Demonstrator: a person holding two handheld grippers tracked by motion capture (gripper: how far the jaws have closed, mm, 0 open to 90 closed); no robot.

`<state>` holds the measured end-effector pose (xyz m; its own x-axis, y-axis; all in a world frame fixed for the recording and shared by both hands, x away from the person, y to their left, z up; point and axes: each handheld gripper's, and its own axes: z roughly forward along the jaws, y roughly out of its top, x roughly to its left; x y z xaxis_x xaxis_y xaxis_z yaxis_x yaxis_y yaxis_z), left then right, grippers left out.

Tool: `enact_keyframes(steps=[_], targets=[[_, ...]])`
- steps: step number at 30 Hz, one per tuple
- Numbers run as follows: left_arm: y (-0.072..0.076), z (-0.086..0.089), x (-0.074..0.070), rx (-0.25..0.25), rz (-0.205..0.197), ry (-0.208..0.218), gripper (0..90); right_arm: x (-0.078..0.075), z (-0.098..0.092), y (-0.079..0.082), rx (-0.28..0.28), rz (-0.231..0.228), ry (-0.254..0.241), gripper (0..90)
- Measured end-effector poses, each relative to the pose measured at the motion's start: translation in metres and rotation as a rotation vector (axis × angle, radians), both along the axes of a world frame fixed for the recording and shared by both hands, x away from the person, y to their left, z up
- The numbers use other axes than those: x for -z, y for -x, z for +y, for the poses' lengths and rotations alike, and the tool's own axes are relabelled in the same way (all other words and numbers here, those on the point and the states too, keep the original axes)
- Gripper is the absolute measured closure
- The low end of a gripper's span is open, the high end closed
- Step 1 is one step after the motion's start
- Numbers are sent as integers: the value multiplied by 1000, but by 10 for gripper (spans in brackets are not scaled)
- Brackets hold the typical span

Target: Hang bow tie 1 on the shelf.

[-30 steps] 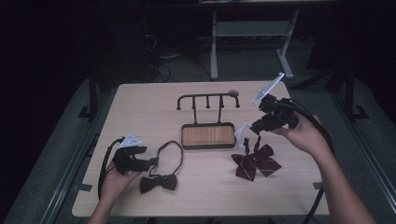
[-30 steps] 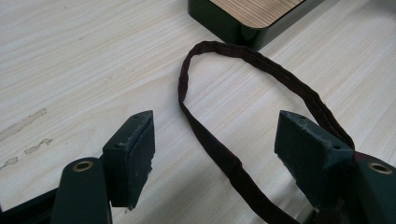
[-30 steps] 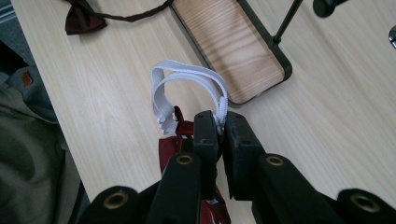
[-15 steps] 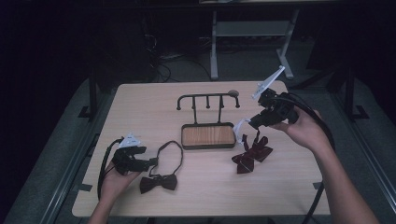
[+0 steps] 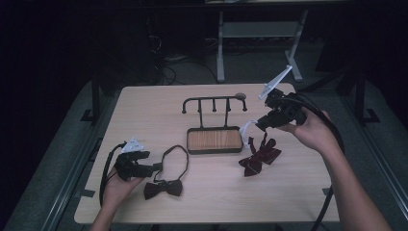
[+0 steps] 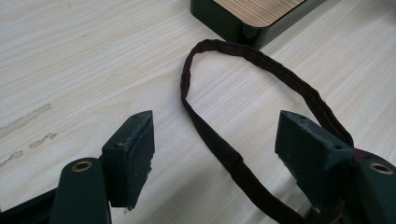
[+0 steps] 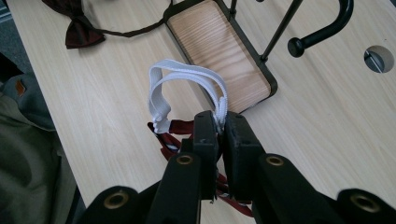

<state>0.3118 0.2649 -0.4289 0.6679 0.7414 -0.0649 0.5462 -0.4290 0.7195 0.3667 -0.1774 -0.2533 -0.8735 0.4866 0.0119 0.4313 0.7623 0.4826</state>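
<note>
While lifted, white strap (image 7: 187, 77) in right tongs (image 7: 218, 122)

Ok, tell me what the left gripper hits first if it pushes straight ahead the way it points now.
Probably the dark neck strap of the bow tie: it lies on the table between the left gripper's open jaws and loops ahead. Beyond that loop stands the wood-topped base of the rack; depth is hard to judge.
</note>
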Motion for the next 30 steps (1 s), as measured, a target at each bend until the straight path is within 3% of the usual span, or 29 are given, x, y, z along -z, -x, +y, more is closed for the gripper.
enact_keyframes(steps=[18,30], targets=[[1,-2,-1,10,-10,-5,288,-3,10,-12,13,8,14,835],[2,-3,-2,13,-2,-2,288,-5,18,-31,21,12,30,836]])
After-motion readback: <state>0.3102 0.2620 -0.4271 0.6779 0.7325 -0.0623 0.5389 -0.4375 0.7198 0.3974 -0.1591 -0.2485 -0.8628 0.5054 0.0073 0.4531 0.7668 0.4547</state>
